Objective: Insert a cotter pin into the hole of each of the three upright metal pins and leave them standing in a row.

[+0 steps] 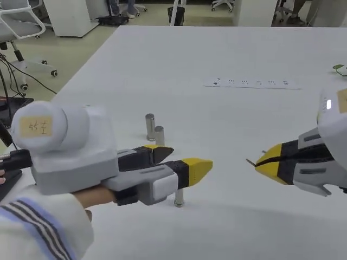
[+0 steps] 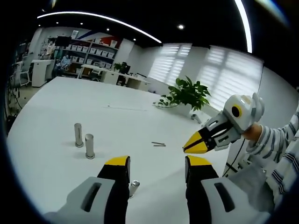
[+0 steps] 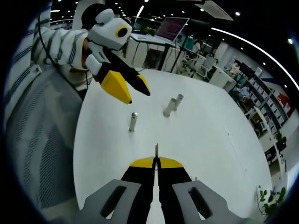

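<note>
Two upright metal pins (image 1: 150, 126) (image 1: 159, 135) stand close together on the white table (image 1: 217, 59). A third pin (image 1: 179, 199) stands nearer, just under my left gripper (image 1: 187, 158), which hovers open with nothing between its jaws. In the left gripper view that near pin (image 2: 134, 186) sits by the left jaw, and the pair (image 2: 78, 134) (image 2: 89, 145) stands further left. My right gripper (image 1: 259, 161) is off to the right, shut on a thin cotter pin (image 3: 156, 150) that pokes out of its tips. Two loose cotter pins (image 2: 159, 144) lie on the table.
A white power strip (image 1: 252, 83) lies further back on the table. The table's left edge drops to a floor with office chairs (image 1: 21, 27). A potted plant (image 2: 187, 93) stands beyond the far end.
</note>
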Motion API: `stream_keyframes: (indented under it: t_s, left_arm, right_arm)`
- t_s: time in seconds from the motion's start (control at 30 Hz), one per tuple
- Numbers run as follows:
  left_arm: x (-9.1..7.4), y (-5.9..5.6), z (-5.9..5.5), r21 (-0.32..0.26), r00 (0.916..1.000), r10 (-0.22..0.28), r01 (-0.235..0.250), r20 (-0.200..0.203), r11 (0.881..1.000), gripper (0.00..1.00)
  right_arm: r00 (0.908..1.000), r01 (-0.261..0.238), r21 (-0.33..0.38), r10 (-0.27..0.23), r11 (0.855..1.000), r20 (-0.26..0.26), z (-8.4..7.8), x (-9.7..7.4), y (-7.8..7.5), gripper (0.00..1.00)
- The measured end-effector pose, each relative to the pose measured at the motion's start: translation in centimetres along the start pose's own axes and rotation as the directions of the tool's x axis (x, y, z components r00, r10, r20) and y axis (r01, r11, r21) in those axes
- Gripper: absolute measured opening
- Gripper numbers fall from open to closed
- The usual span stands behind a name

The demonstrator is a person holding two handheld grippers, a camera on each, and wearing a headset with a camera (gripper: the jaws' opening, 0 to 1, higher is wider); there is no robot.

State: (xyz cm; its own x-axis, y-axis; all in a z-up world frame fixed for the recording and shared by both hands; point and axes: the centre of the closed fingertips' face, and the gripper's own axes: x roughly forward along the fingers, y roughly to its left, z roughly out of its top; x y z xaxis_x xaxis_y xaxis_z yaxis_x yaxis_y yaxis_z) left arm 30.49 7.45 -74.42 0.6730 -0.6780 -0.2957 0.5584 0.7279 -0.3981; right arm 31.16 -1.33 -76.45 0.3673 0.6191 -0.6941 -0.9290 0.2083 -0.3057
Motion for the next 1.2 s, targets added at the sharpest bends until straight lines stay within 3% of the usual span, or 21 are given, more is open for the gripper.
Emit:
stream_keyframes:
  t_s: [0.27,0.63,0.8,0.9,1.2]
  left_arm:
    - [0.0,-0.3,0.3,-0.04,0.9999,-0.011,0.011,-0.002,0.999,0.39]
    - [0.2,-1.3,0.4,-0.088,0.9989,-0.047,0.046,-0.009,0.995,0.28]
    - [0.3,-1.9,0.5,-0.09,0.9979,-0.064,0.063,-0.007,0.994,0.26]
    - [0.4,-2.3,0.3,-0.104,0.9966,-0.08,0.078,-0.017,0.991,0.24]
    - [0.9,-3.3,-0.3,-0.141,0.9905,-0.128,0.12,-0.049,0.983,0.15]
  right_arm:
    - [0.9984,0.02,-0.025,-0.019,0.999,0.054,1.8,0.1,0.7,0.02]
    - [0.9944,0.063,-0.079,-0.056,0.995,0.089,2.6,0.6,0.8,0.02]
    - [0.993,0.082,-0.126,-0.07,0.989,0.096,3.2,0.6,1.0,0.02]
    - [0.9922,0.095,-0.183,-0.078,0.979,0.097,3.6,0.6,1.2,0.02]
    - [0.9913,0.1,-0.252,-0.074,0.963,0.109,4.6,0.8,2.1,0.02]
